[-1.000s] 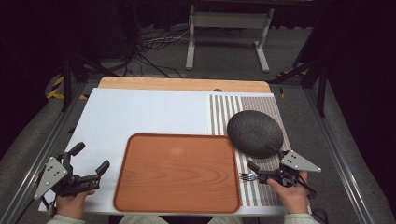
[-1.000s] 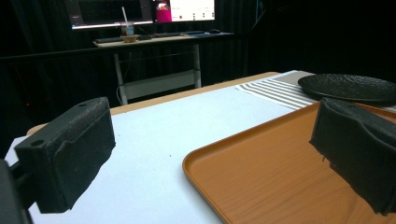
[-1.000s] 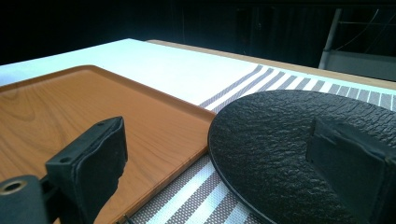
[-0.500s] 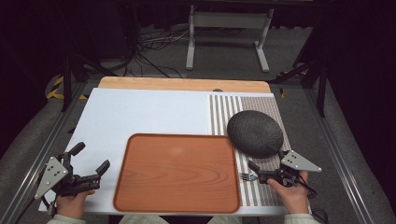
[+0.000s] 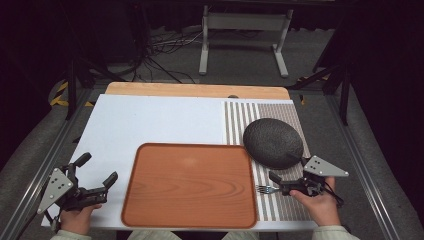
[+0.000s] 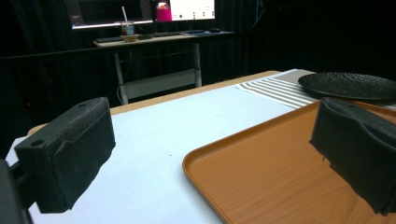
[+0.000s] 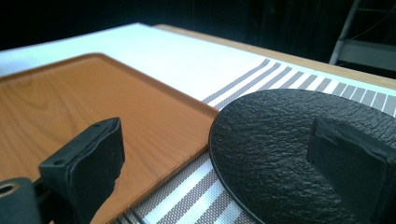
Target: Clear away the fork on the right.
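An orange-brown wooden tray (image 5: 190, 185) lies at the table's near middle. Right of it a dark textured plate (image 5: 272, 142) rests on a striped mat (image 5: 240, 120). A fork (image 5: 265, 189) lies on the mat by the tray's right edge, tines pointing left, its handle running under my right gripper (image 5: 288, 170). That gripper is open; in its own view (image 7: 219, 163) the jaws frame the plate (image 7: 280, 140) and the tray (image 7: 70, 102). My left gripper (image 5: 97, 169) stands open left of the tray, and its own view (image 6: 215, 154) looks across the tray (image 6: 280, 177) toward the plate (image 6: 348, 85).
A white board (image 5: 150, 120) covers the table, with a bare wooden strip (image 5: 197, 90) along the far edge. A metal stand (image 5: 242, 30) and cables sit on the floor beyond. A desk with monitors (image 6: 154, 39) stands farther back.
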`<state>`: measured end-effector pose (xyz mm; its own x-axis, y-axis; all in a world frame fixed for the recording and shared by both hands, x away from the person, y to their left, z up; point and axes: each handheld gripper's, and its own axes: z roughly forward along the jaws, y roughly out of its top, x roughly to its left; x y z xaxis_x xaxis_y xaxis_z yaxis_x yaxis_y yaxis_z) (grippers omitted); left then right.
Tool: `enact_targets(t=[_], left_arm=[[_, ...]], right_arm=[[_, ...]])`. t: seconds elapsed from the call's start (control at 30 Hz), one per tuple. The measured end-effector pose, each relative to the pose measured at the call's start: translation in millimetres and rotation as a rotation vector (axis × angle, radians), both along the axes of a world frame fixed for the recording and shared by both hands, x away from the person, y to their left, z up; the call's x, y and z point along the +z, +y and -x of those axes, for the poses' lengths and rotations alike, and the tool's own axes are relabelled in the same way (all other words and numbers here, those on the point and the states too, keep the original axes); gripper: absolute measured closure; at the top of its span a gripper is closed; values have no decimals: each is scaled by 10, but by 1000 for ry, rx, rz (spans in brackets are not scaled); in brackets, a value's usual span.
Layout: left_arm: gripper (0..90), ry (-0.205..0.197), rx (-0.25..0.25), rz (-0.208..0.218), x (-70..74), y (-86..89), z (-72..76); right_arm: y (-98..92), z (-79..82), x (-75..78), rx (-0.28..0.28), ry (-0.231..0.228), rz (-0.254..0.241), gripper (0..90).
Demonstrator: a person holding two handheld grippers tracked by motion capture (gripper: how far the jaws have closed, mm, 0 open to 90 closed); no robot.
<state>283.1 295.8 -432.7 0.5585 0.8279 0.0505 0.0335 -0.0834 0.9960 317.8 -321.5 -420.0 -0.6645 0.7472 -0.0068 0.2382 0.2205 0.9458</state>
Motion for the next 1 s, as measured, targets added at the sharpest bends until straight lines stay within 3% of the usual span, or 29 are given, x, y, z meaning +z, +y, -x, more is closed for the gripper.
enact_targets(t=[0.1,0.17,0.23,0.57,1.0], left_arm=[[4,-2,0,0,3,2,2],[4,-1,0,1,2,3,3],[4,-1,-1,2,1,4,3],[4,3,0,-2,-4,-1,1],[4,5,1,-5,-9,0,1]], right_arm=[[4,-22,102,32,28,52,56],[-14,-38,133,61,19,50,64],[-40,-53,151,72,38,86,69],[-129,-47,151,107,97,172,116],[-161,-88,83,229,178,367,163]])
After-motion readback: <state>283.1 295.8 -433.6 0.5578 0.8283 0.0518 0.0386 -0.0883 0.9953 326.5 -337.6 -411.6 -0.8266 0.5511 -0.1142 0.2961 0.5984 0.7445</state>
